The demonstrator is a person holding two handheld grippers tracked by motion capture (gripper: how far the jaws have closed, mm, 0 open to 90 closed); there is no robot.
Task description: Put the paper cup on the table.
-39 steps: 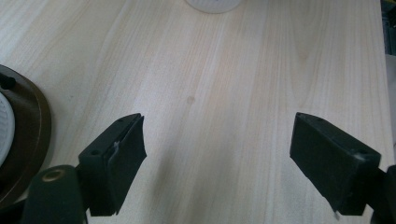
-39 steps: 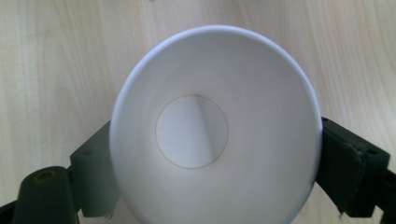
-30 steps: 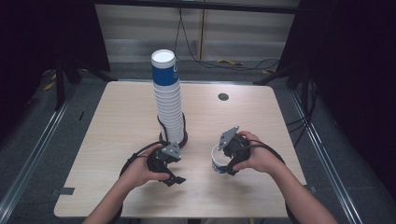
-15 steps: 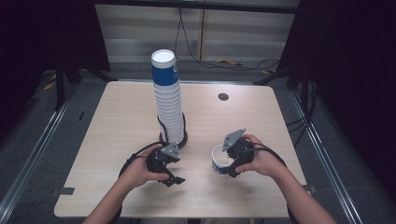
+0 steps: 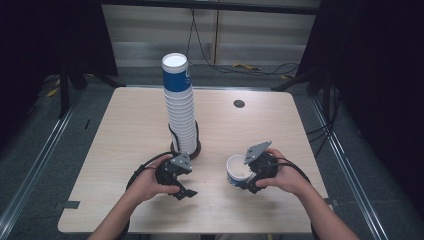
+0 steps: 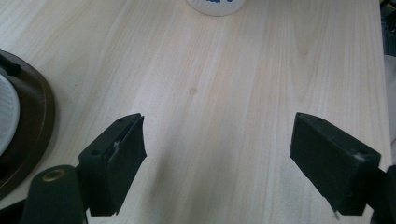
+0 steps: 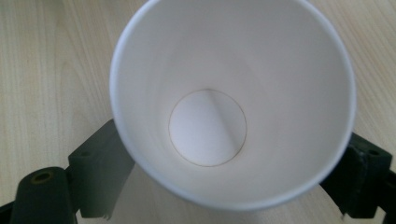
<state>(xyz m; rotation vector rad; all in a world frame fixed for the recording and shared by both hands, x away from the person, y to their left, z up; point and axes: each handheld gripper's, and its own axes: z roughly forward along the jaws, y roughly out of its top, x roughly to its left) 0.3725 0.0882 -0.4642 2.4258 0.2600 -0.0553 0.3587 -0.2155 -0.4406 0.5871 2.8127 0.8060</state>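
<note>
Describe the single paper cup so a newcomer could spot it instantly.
Start at the tall stack of cups near the middle of the wooden table. Look toward the near right edge: the single cup sits between the jaws of the right gripper. Unlike the inverted stacked ones, it is alone, with its white inside showing.

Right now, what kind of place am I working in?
Probably a lab recording rig, not a kitchen: a bare wooden table in a dark room, cables on the floor, and a tall cup stack.

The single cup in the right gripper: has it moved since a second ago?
Yes. The cup, held by the right gripper, has shifted a little right, away from the tall cup stack, and tipped its mouth up.
</note>
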